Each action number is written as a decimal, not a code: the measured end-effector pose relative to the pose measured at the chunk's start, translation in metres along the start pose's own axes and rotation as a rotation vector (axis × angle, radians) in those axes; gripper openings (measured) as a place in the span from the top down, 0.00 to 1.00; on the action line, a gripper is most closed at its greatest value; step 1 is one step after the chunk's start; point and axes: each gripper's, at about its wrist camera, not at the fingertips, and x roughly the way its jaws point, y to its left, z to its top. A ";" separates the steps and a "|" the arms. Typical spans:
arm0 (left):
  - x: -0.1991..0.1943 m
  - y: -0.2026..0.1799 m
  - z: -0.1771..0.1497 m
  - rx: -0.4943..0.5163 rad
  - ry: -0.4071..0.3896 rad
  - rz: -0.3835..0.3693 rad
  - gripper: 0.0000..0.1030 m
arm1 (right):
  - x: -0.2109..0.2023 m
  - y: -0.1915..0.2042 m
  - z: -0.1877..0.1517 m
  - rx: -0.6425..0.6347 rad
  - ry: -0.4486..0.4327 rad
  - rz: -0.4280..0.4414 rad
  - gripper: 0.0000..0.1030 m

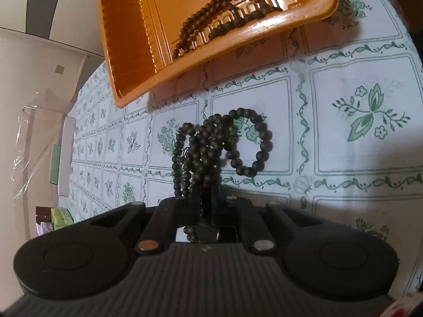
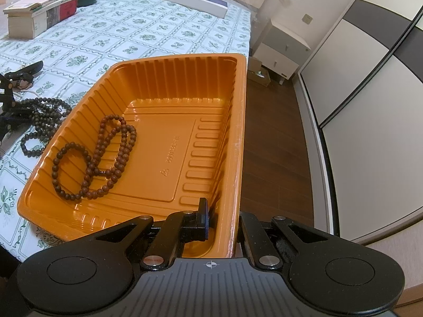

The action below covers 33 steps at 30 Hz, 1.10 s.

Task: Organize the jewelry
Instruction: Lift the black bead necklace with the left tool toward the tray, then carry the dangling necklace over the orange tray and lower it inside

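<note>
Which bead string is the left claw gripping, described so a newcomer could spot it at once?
Start at the orange tray on the green-patterned tablecloth. Beside it, outside its wall, a tangle of dark bead strings lies on the cloth, and the left claw is shut on its near end. The other string, the brown beads, lies inside the tray; this one is darker and outside it.

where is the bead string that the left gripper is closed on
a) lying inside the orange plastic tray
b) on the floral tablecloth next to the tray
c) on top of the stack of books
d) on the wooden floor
b: the left gripper is shut on the dark bead string, which lies on the floral tablecloth outside the orange plastic tray; a separate brown bead string lies inside the tray.
</note>
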 end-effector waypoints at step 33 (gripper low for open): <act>-0.147 0.160 0.004 -0.269 -0.329 0.340 0.93 | 0.000 0.002 0.001 -0.001 -0.003 -0.009 0.96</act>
